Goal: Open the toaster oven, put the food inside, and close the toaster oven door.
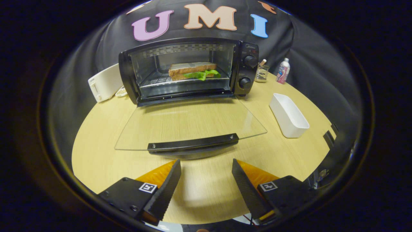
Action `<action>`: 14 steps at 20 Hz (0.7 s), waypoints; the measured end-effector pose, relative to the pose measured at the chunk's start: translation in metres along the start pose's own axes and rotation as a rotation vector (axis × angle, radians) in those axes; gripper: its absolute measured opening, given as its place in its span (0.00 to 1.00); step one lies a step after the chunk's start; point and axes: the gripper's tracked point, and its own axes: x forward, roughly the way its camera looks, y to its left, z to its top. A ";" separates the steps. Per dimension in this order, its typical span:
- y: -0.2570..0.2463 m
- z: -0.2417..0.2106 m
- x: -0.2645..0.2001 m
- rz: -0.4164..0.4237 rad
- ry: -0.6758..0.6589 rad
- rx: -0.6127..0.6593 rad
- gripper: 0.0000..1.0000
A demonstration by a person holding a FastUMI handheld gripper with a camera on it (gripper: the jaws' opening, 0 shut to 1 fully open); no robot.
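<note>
Gripper view: gripper jaws spread, empty. Sandwich sits inside toaster oven, well beyond them. Closing step remains; door handle just ahead needs lifting.

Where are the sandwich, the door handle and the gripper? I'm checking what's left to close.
sandwich (193, 71), gripper view, top bread slice.
door handle (193, 142), gripper view, bar's middle.
gripper (206, 167), gripper view, between open fingertips.

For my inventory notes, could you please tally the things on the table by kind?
Appliances: 2, the toaster oven, door down, and a white toaster
Food: 1, the sandwich on the oven rack
Containers: 3, a white tray, a glass jar, a bottle
Total: 6
The hand-held gripper is open, holding nothing.
</note>
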 end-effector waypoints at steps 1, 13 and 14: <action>0.001 -0.001 0.000 0.007 0.003 -0.001 0.99; 0.011 0.025 -0.010 0.021 -0.058 -0.045 0.99; 0.012 0.030 -0.013 0.020 -0.069 -0.050 0.99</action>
